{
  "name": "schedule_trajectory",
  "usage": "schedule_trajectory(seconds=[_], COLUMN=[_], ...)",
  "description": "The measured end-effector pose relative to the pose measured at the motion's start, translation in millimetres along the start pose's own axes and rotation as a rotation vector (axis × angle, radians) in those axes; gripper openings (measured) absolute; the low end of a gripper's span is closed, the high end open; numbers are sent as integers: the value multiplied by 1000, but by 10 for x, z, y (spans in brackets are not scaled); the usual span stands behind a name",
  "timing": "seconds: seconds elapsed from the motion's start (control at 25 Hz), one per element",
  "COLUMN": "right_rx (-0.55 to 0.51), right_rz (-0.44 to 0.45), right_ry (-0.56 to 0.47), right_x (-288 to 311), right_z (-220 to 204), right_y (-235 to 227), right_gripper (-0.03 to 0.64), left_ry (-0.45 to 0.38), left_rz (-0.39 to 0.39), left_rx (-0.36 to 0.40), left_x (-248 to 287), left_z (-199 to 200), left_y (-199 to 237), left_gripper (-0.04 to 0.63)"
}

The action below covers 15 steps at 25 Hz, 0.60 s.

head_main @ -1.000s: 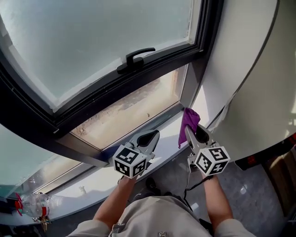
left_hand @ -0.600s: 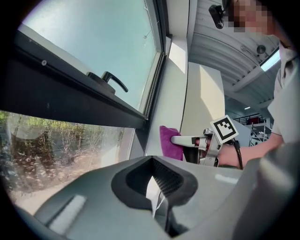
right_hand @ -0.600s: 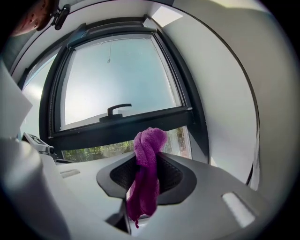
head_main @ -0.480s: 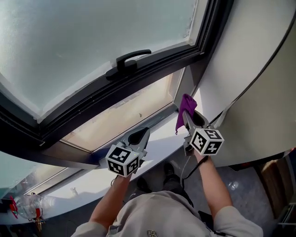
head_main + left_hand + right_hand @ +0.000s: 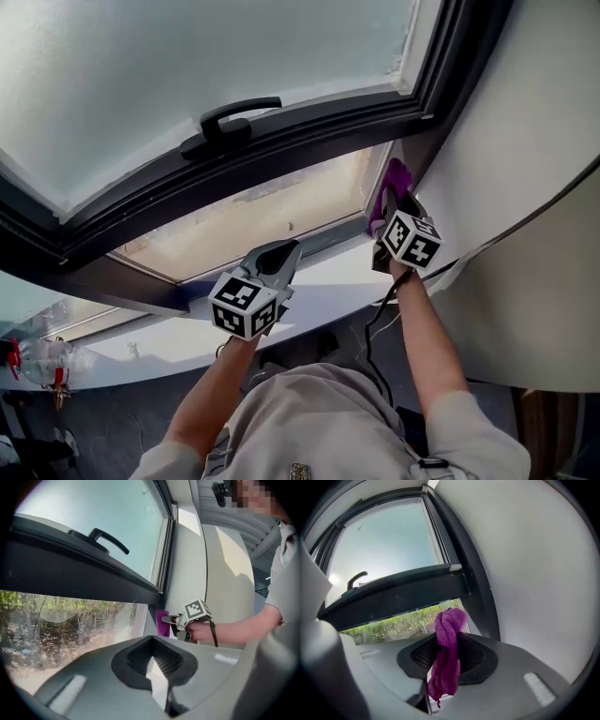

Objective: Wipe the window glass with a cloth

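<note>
The right claw point(image 5: 389, 208) has risen, pinching a purple knitted cloth point(image 5: 395, 176) at the right edge of the clear lower window glass point(image 5: 253, 220); the left claw point(image 5: 274, 257) hangs lower, pressed together.

A clear bottle point(image 5: 37, 361) stands at far left near the white sill point(image 5: 319, 281); a white wall point(image 5: 525, 112) rises at right

light: bright daylight through pale frosted window glass point(image 5: 187, 66) | glare: sunlit white sill point(image 5: 328, 281) | edges: dark fisheye vignette in gripper views
</note>
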State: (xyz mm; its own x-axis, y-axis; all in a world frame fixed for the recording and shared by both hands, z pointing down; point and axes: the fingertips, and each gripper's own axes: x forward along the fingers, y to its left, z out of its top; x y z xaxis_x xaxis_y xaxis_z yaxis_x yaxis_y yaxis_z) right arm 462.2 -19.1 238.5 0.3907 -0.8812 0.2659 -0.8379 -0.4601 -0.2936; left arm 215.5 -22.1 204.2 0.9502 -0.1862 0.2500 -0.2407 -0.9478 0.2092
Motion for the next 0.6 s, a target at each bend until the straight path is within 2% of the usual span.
schedule_trajectory(seconds=[0.24, 0.44, 0.6], right_rx=[47, 4, -12], right_rz=[-9, -28, -47], right_ry=[-16, -100, -111], right_x=[632, 996, 1232], right_z=[51, 183, 217], right_y=[-263, -372, -438], right_gripper=[117, 115, 115], left_ry=[56, 81, 87], left_rz=[65, 143, 186], left_rx=[3, 19, 12], left_x=[258, 441, 506], left_z=[-117, -83, -59], left_y=[-99, -3, 125], left_gripper=[3, 3, 3])
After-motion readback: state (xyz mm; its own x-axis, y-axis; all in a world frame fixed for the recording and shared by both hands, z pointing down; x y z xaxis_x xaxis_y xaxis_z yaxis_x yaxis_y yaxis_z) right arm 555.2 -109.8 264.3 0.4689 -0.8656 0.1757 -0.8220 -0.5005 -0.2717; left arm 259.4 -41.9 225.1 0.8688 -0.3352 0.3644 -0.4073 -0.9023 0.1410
